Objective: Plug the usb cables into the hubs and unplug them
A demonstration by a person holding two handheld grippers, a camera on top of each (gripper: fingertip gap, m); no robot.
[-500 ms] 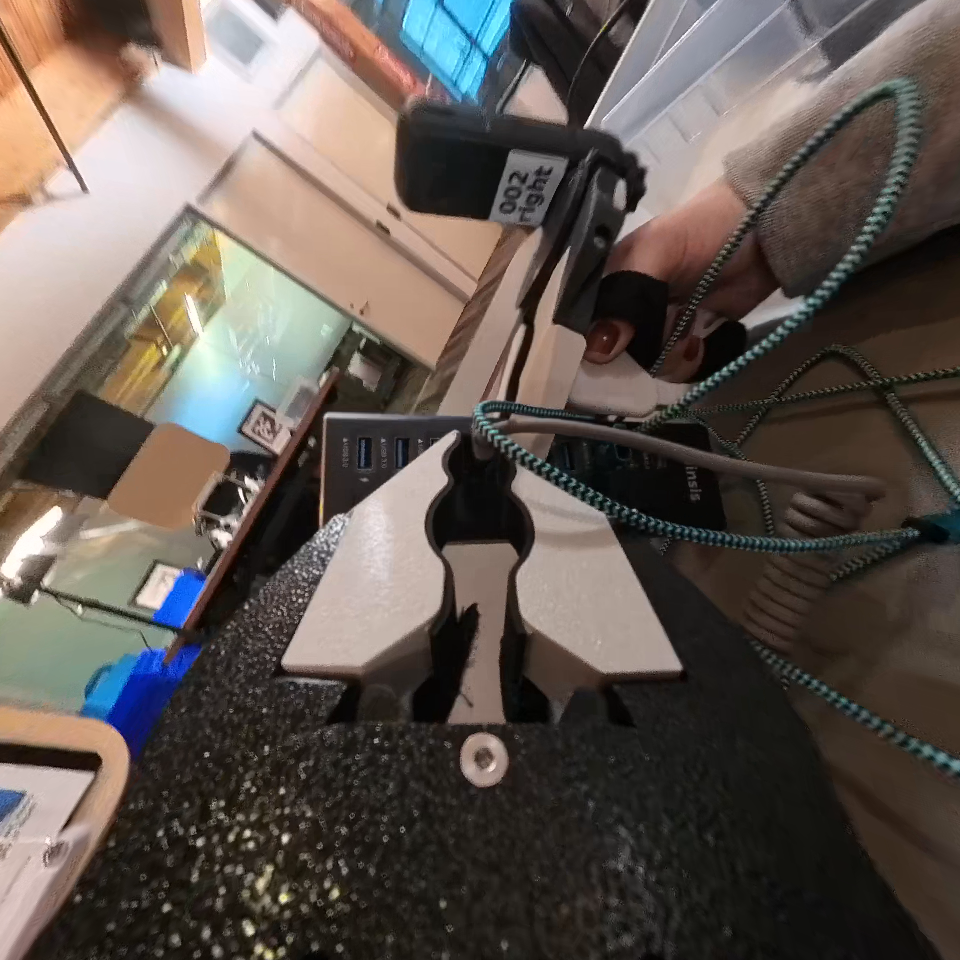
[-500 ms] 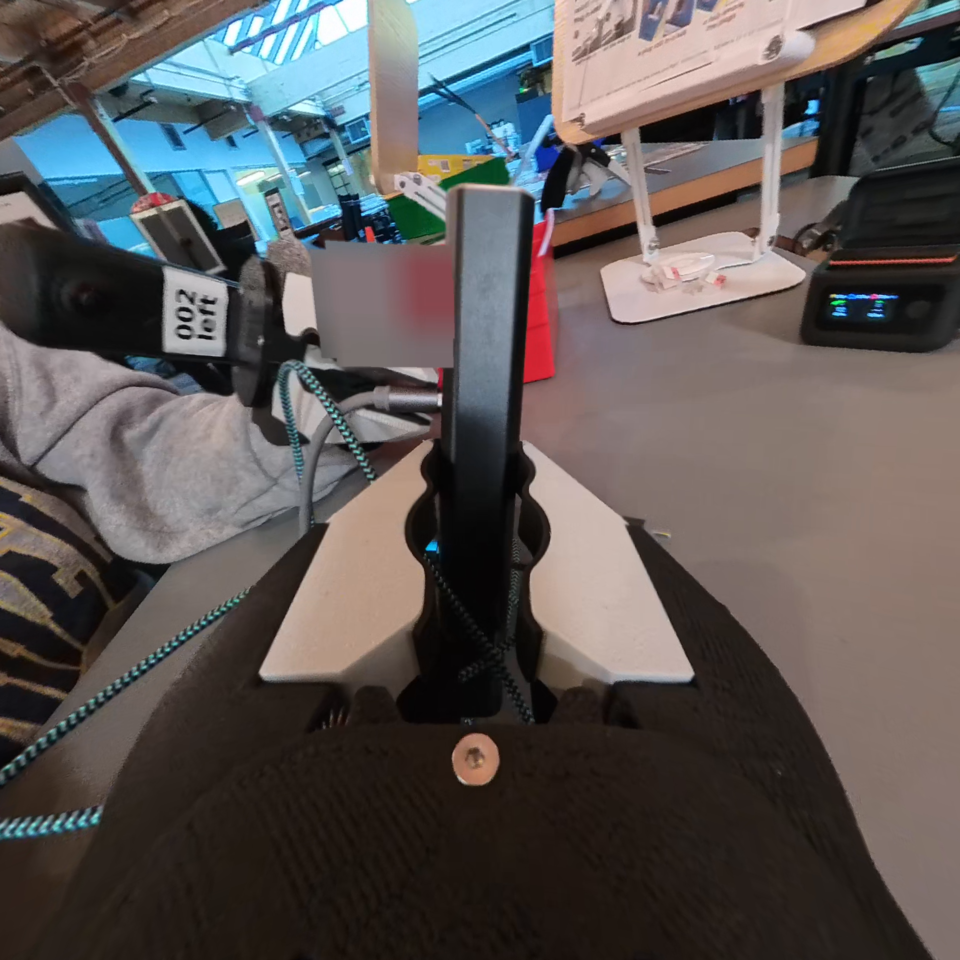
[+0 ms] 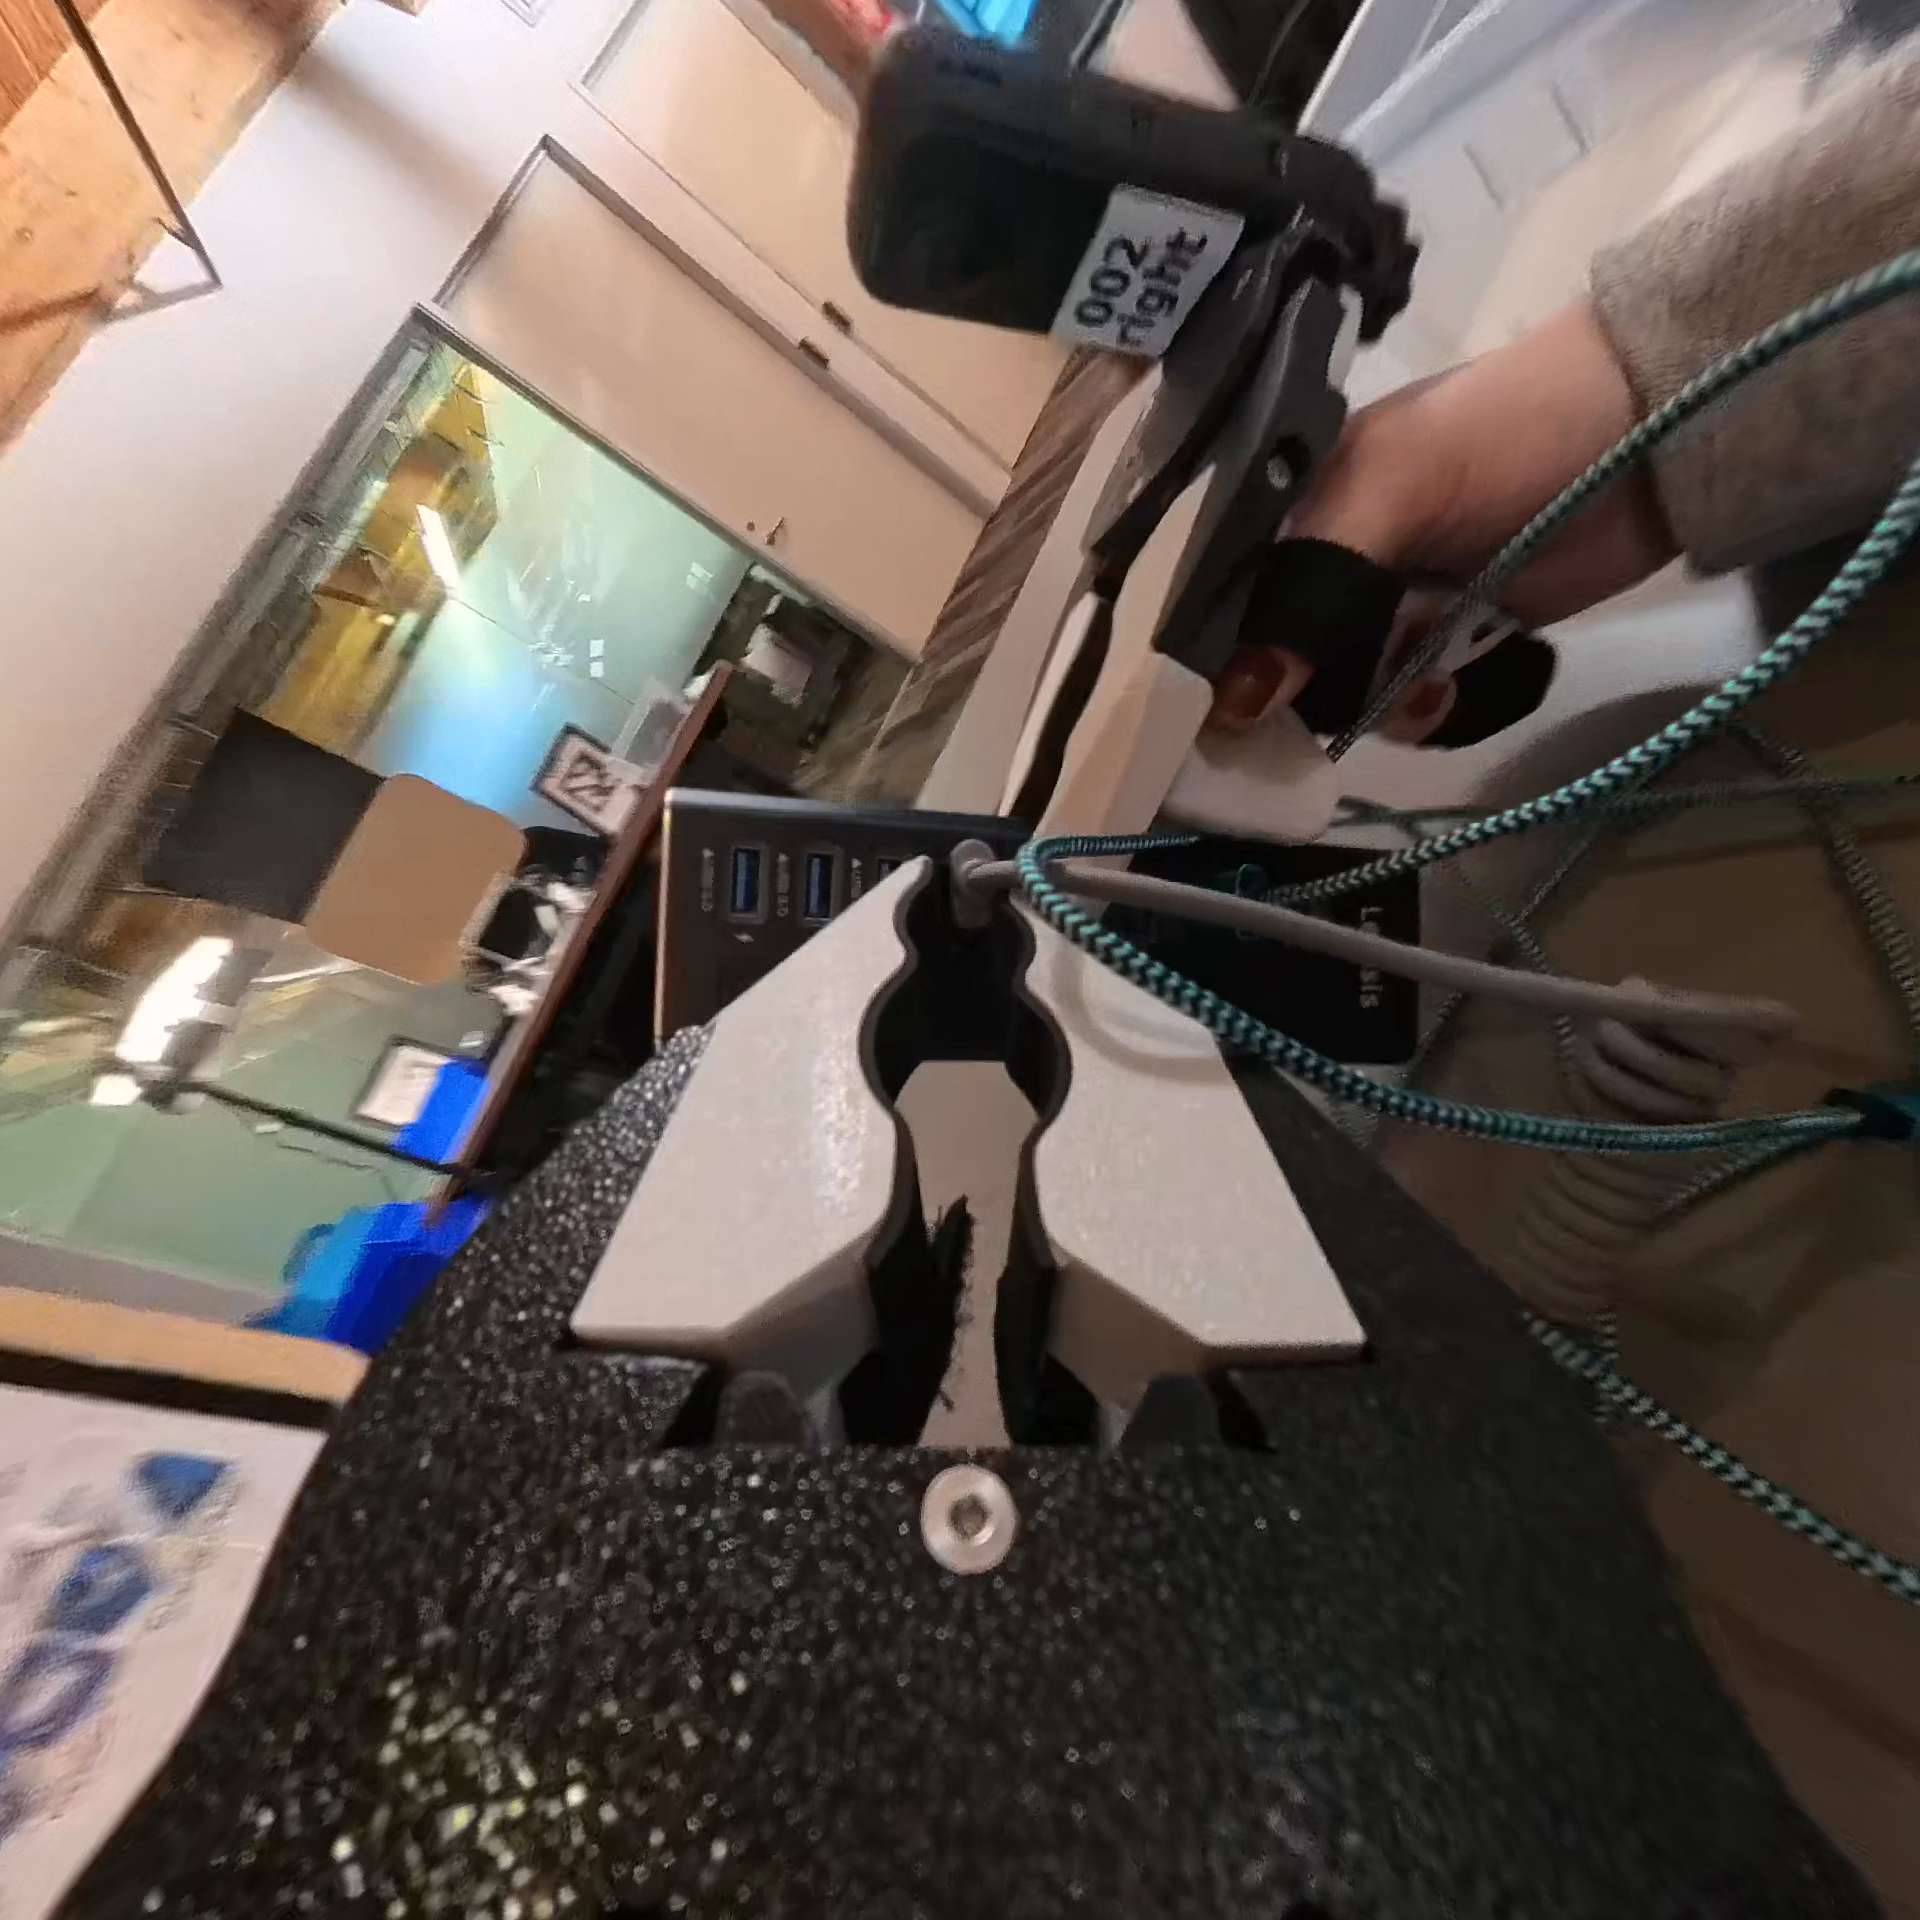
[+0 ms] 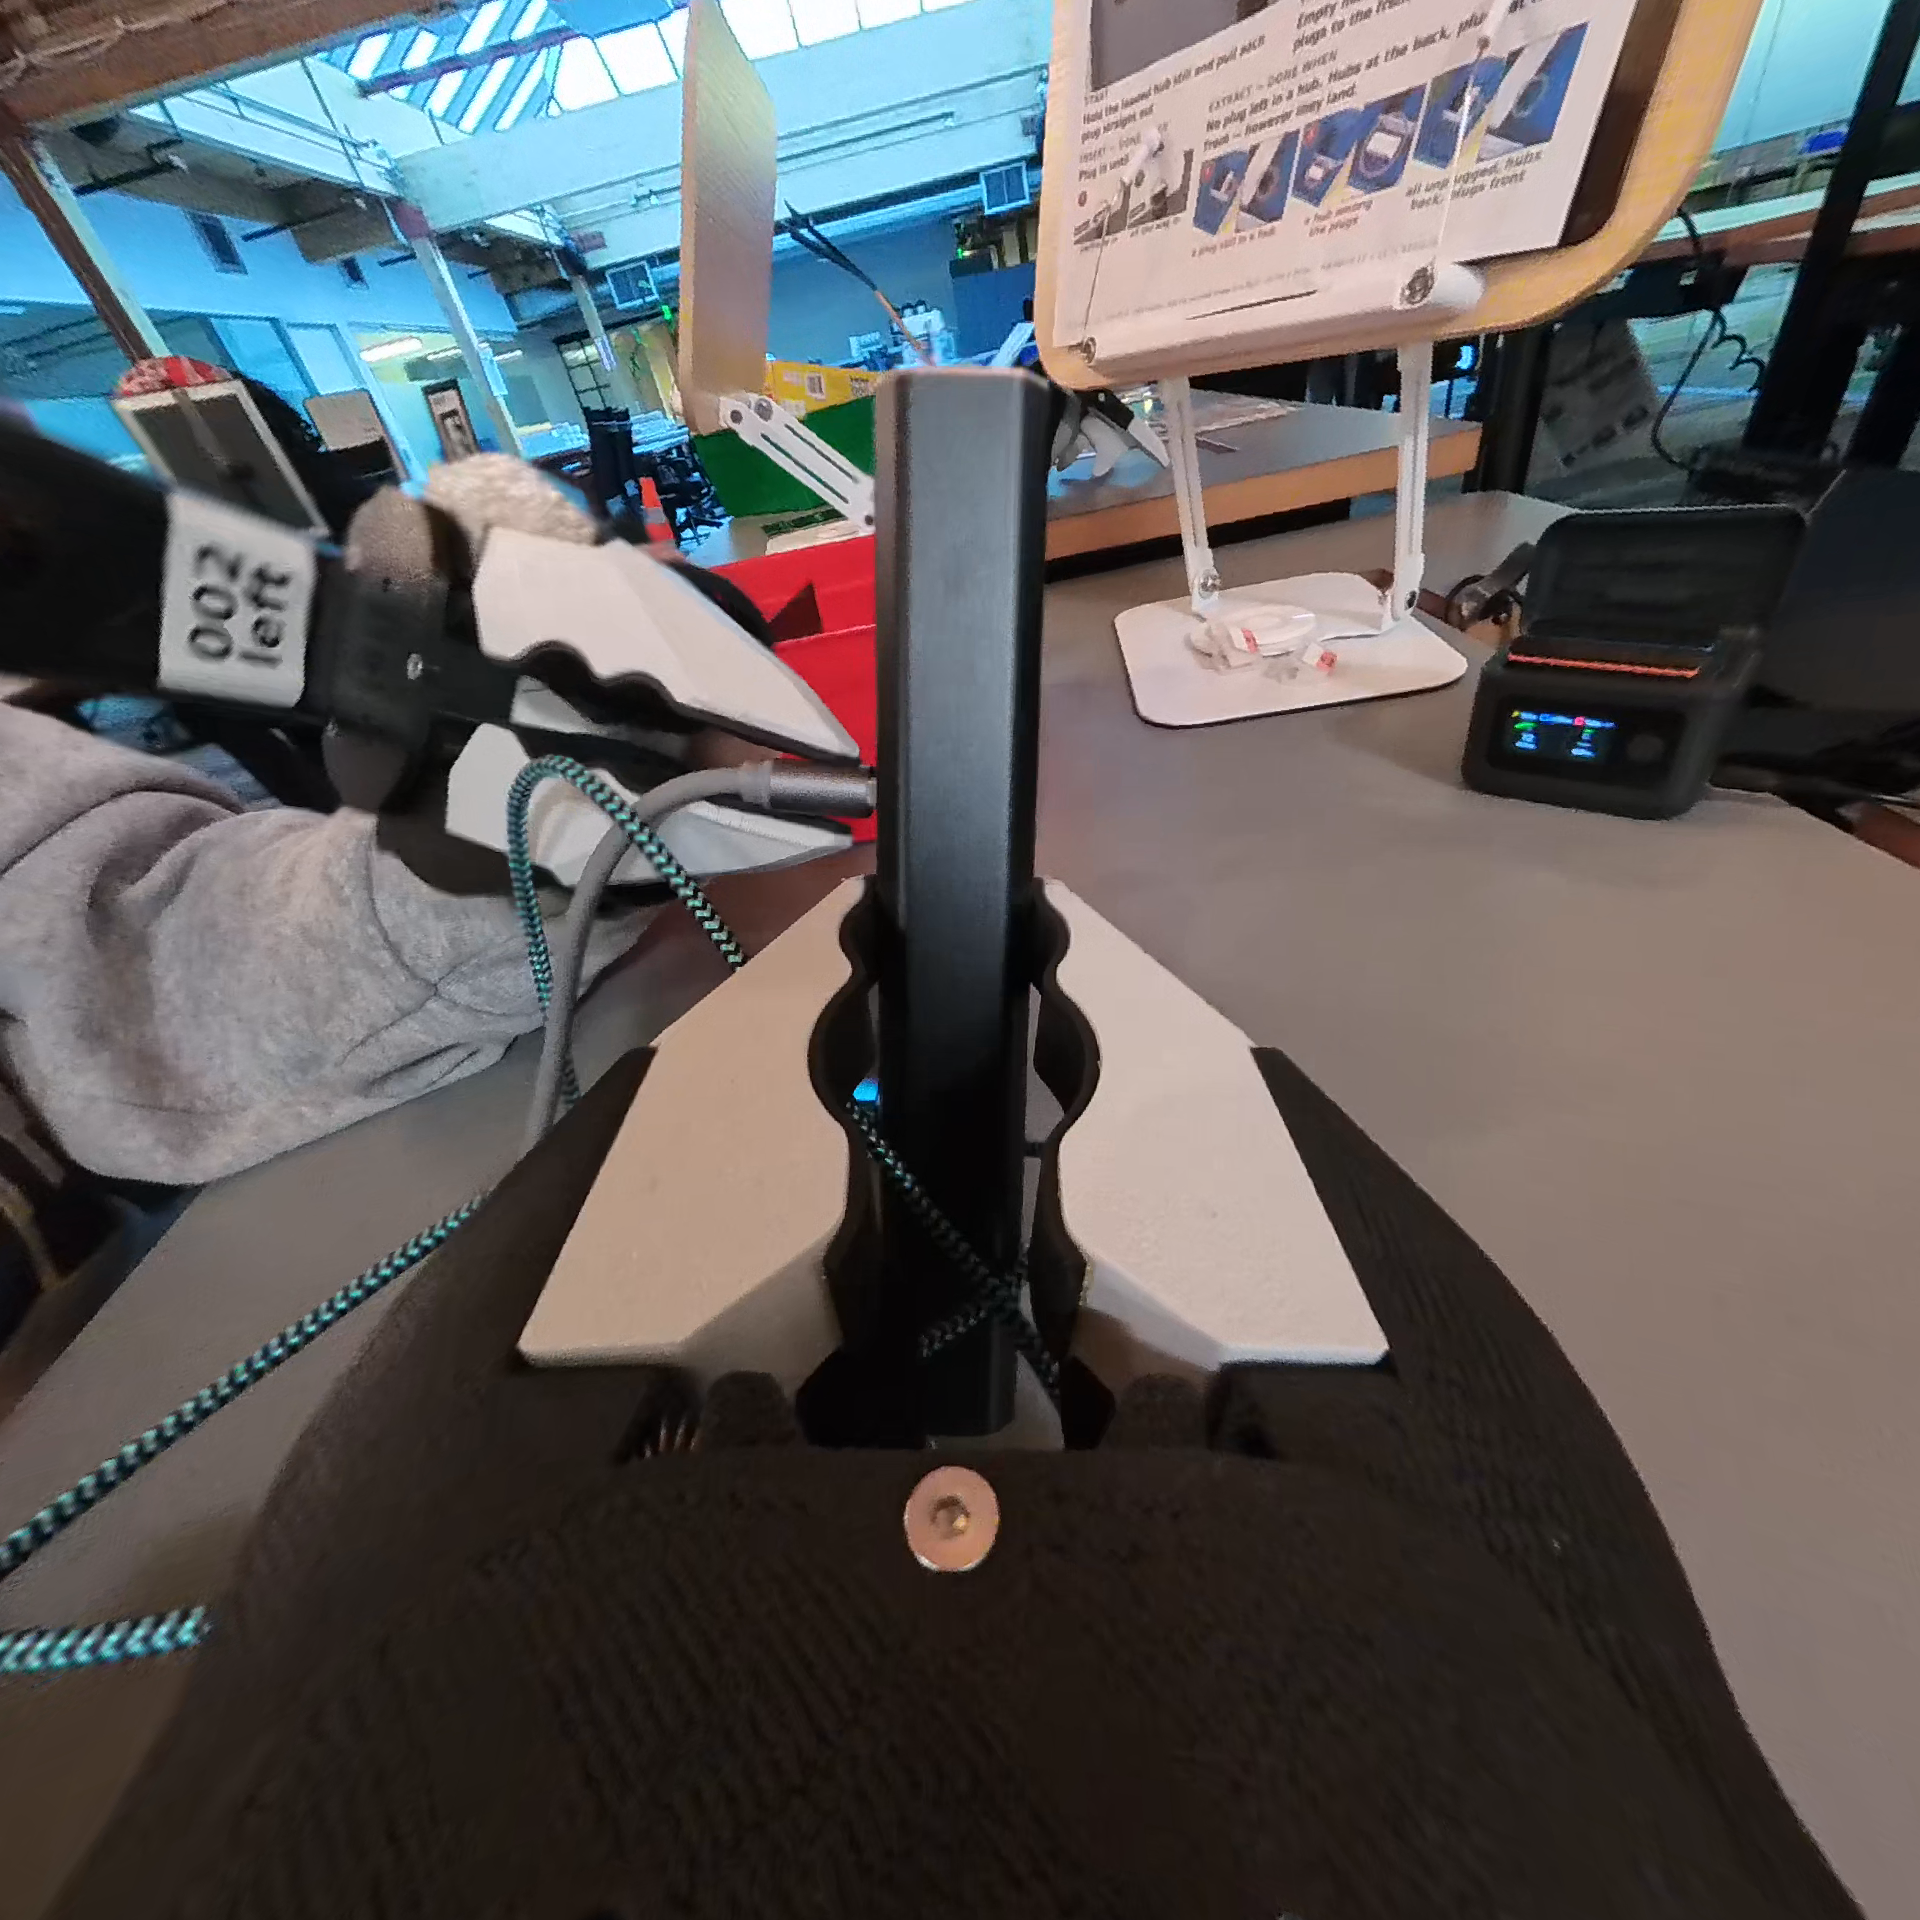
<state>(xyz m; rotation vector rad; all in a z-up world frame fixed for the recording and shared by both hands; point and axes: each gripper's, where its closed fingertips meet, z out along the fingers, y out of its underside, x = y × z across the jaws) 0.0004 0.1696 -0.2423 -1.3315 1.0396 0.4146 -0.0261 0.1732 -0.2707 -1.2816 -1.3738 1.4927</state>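
My right gripper (image 4: 956, 904) is shut on a black USB hub (image 4: 956, 623) and holds it upright above the grey table. My left gripper (image 4: 831, 790) comes in from the left, its fingers closed on a grey USB plug (image 4: 821, 784) that sits in the hub's side. In the left wrist view the plug (image 3: 968, 868) sits between my left gripper's tips (image 3: 971, 899), next to the hub's blue ports (image 3: 748, 883). The right gripper (image 3: 1023, 790) grips the hub from above there. A teal braided cable (image 4: 935, 1247) crosses the hub inside the right fingers and loops past the plug (image 3: 1351, 1070).
A white stand with an instruction sheet (image 4: 1288, 644) stands on the grey table (image 4: 1455, 1039) at the back right. A black device with a small lit screen (image 4: 1600, 717) is beside it. A red bin (image 4: 821, 623) is behind the hub. A grey-sleeved arm (image 4: 208, 935) lies at the left. Less than 4 cm separates the two grippers' tips.
Both grips are unchanged and the grey plug stays at the hub's port. The hub and both grippers have shifted slightly against the background.
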